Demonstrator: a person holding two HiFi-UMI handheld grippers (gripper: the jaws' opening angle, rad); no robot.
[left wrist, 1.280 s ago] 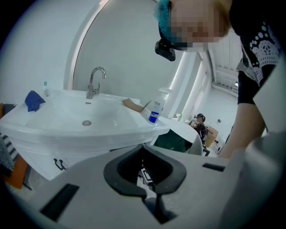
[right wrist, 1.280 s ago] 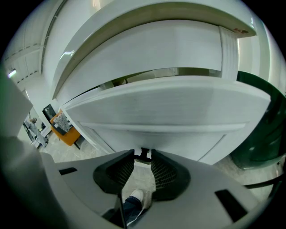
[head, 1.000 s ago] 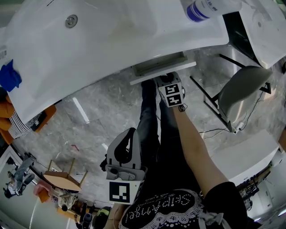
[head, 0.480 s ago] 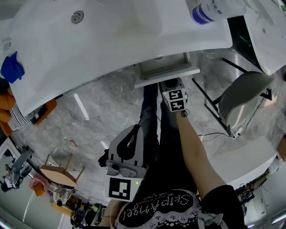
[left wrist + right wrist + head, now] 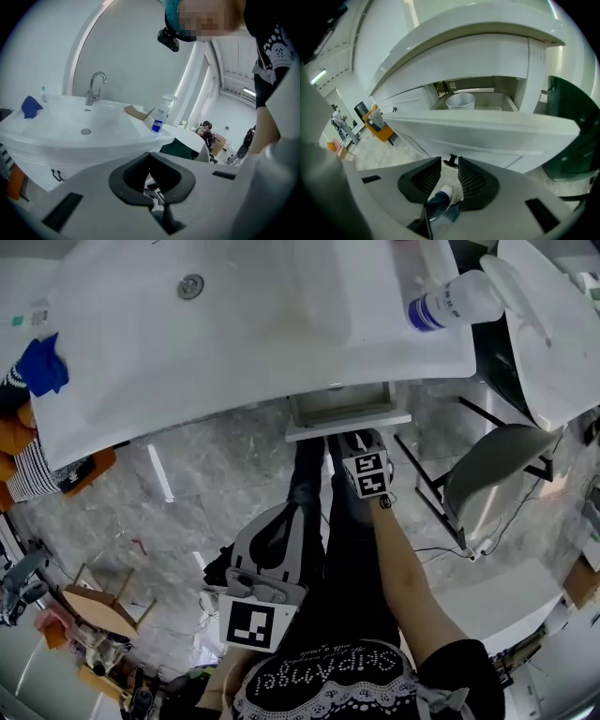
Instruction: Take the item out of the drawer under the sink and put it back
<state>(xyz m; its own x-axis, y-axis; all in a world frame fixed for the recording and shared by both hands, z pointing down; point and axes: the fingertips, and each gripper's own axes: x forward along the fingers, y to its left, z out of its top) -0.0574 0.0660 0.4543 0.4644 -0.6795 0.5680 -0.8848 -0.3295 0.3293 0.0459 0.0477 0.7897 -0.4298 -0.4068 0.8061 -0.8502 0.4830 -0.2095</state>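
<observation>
We count one white cup (image 5: 461, 100) inside the single open drawer (image 5: 487, 127) at 12 o'clock. Our right claw (image 5: 450, 159) sits just below, slightly parted, empty. Our left claw (image 5: 150, 157), at 7 o'clock, is closed on nothing.

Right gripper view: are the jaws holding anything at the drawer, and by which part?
Nothing is held. The right gripper has its jaws slightly apart, with only the person's shoe showing between them, short of the open drawer.
</observation>
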